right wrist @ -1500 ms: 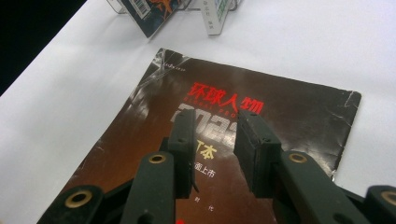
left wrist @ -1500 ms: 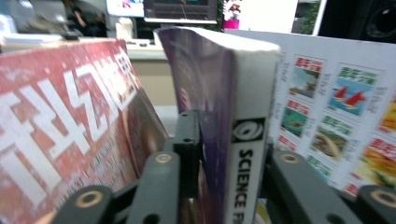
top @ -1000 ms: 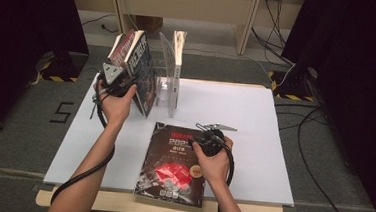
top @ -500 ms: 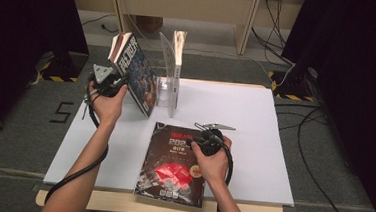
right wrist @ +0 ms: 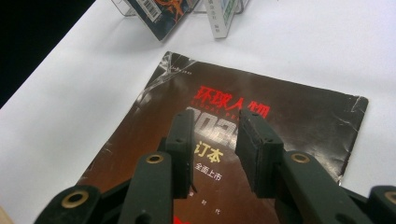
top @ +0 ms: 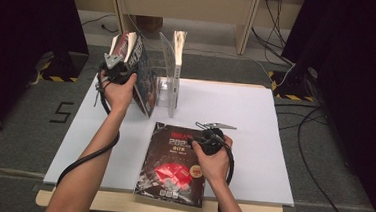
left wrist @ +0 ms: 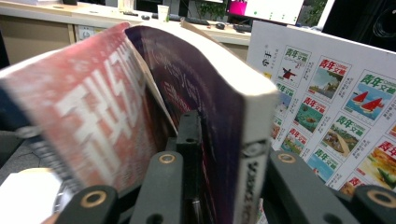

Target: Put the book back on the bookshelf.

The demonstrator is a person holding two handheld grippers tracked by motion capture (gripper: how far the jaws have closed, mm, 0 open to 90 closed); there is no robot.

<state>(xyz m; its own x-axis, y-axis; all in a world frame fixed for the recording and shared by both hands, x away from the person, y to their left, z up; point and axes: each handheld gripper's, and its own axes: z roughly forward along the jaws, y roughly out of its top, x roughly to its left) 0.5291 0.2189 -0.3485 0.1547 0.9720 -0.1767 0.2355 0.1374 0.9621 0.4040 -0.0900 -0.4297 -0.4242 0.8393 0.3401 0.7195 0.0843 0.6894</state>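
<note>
The thick book [top: 140, 75] stands tilted at the far left of the white worktop [top: 275, 122], its top leaning left, away from the clear book stand [top: 170, 82] just beside it. Its long side runs up and down. The left hand-held gripper [top: 123, 71] has just been closing and now pinches the book's spine [left wrist: 247, 158] edge. The stand lies to the right of this hand. The right hand-held gripper [right wrist: 215, 140] is spread, with nothing between its jaws, over the dark magazine [top: 174, 162] lying flat near the front.

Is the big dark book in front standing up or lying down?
Lying down. The dark book rests flat on the table, cover up, under the right gripper.
</note>
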